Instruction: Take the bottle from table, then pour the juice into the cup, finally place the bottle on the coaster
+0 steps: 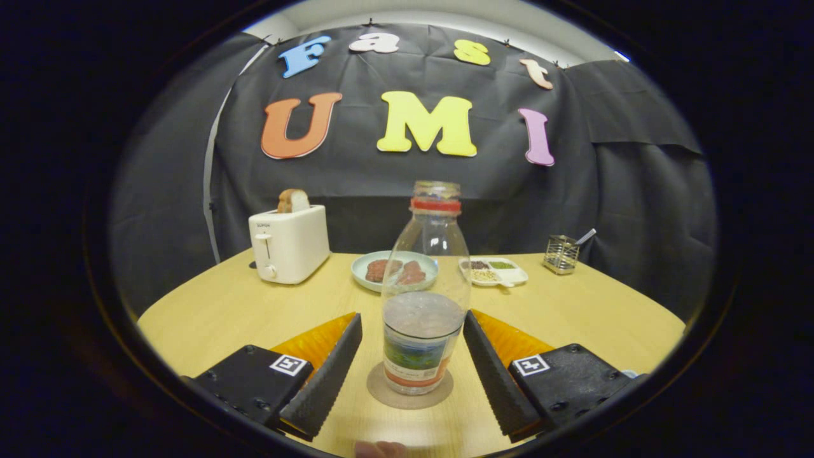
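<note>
On the table (222, 312), reading from the left, stand a toaster (289, 245) with a slice of bread (293, 201) in it, a plate (365, 275) of food, a divided dish (495, 272) and a small wire holder (561, 254) at the far right. Nearer, the gripper (412, 356) is spread wide, a finger on either side of the bottle (425, 299), and neither finger touches it.

The bottle sits upright on the coaster (410, 388), between the fingers, its long axis vertical, the uncapped neck pointing straight up. It is roughly a third full, going by the liquid line. No cup can be made out among these things, so I cannot tell whether the pour is done.

Risks, as I judge them:
- The neck is open, so any knock from a finger could tip it and spill the juice.
- The left finger has a little more gap than the right; sliding sideways to the left, the right finger would catch the bottle first and drag it off the coaster.
- Backing straight away along the fingers looks safest.
</note>
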The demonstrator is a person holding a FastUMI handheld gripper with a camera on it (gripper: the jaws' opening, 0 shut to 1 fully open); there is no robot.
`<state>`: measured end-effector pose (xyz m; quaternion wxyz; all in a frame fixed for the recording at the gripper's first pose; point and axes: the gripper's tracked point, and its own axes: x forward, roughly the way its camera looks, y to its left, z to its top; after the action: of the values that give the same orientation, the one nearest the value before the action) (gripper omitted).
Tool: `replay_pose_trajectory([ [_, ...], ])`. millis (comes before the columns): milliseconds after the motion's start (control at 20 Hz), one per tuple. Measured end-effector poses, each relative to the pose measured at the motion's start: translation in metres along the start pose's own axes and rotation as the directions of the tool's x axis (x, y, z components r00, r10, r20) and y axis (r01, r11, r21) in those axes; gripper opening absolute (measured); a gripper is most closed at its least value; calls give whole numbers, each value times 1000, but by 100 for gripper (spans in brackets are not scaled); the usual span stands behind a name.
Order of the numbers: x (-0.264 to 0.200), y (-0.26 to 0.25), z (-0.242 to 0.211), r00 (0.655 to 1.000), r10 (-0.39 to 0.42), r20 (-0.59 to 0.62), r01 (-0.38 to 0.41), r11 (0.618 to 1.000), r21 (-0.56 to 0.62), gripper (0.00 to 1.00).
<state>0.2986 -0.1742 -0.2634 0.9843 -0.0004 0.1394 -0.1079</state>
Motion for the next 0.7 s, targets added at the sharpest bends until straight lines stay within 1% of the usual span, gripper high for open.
replay_pose_trajectory([
  [150,-29,-3,20,1000,-22,15,22,999,-30,100],
  [300,-74,-6,59,997,-34,64,37,998,-43,100],
  [400,-111,-8,92,995,-35,99,38,999,-27,100],
  [550,-174,-11,151,982,-30,185,24,999,36,100],
  [700,-226,-14,190,969,-25,245,14,999,46,100],
])
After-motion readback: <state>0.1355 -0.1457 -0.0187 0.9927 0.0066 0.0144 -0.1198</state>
